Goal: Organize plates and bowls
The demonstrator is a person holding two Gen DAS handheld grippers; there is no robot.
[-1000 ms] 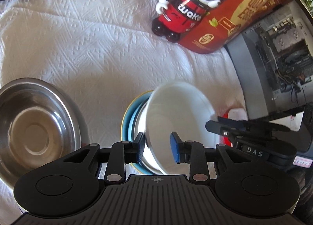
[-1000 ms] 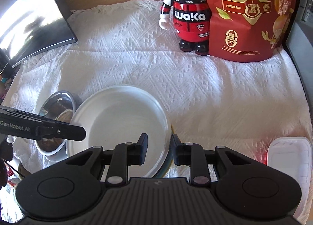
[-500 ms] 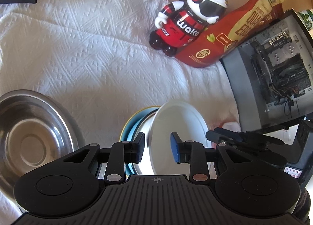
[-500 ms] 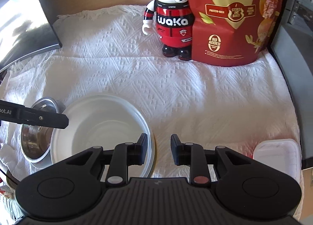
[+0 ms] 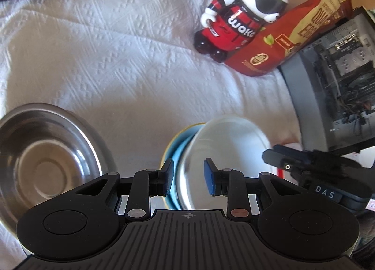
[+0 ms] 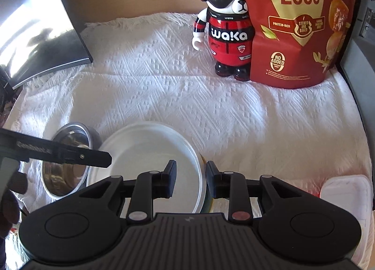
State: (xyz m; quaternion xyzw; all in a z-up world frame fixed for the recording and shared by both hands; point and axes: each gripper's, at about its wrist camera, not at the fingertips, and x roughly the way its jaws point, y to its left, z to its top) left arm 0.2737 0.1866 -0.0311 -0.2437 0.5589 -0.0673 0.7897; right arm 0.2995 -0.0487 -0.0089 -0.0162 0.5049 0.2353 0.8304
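Between the right gripper (image 6: pixel 190 176) fingers: rim of white bowl (image 6: pixel 145 152), nested in a blue plate (image 5: pixel 178 155).
Right jaws are narrow and have just been opening, pads off the rim. The left gripper (image 5: pixel 188 176) straddles the opposite rim; contact is too blurred to tell.

The bowl (image 6: pixel 150 152) was white, the plate (image 5: pixel 178 143) blue with yellow rim, the cloth (image 6: pixel 164 87) white, diamond-embossed, the bag (image 6: pixel 300 23) red.

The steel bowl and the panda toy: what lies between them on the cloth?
Only bare white cloth lies between the steel bowl and the panda toy, as the right wrist view shows.
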